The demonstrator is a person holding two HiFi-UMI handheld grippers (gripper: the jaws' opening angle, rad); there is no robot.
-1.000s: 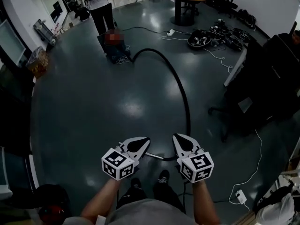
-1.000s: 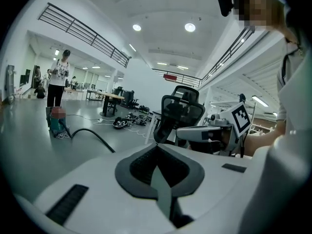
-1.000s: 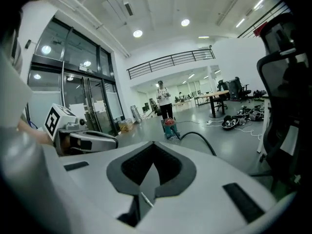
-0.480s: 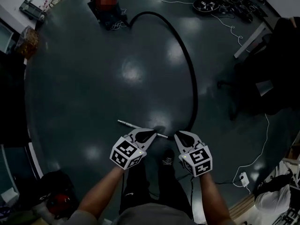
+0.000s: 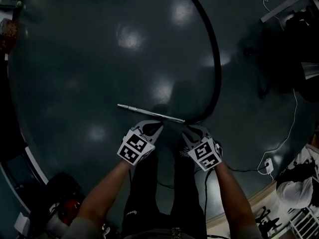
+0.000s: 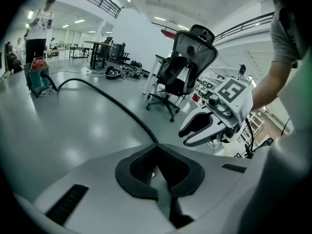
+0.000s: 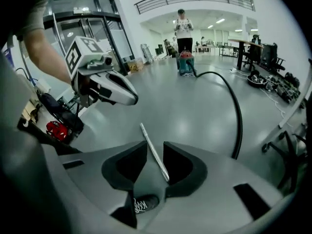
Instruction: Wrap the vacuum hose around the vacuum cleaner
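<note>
A black vacuum hose (image 5: 217, 68) curves across the dark floor and ends in a metal wand (image 5: 149, 113) that lies flat in front of my feet. My left gripper (image 5: 152, 127) hovers just short of the wand, shut and empty. My right gripper (image 5: 192, 131) is near the wand's hose end, its jaws opening. In the right gripper view the wand (image 7: 154, 151) shows on the floor through the gap between the jaws, not pressed by them. The vacuum cleaner (image 7: 185, 63) stands far off at the hose's (image 7: 236, 106) other end, also in the left gripper view (image 6: 37, 77).
A person (image 7: 183, 26) stands behind the vacuum cleaner. An office chair (image 6: 182, 72) and desks are at the right. A white power strip (image 5: 267, 166) with its cable lies on the floor at the right. A red object (image 5: 67, 210) sits low at the left.
The head view has tilted down, so the vacuum cleaner has left it. Both grippers have come closer to the wand. The right gripper's jaws have parted.
</note>
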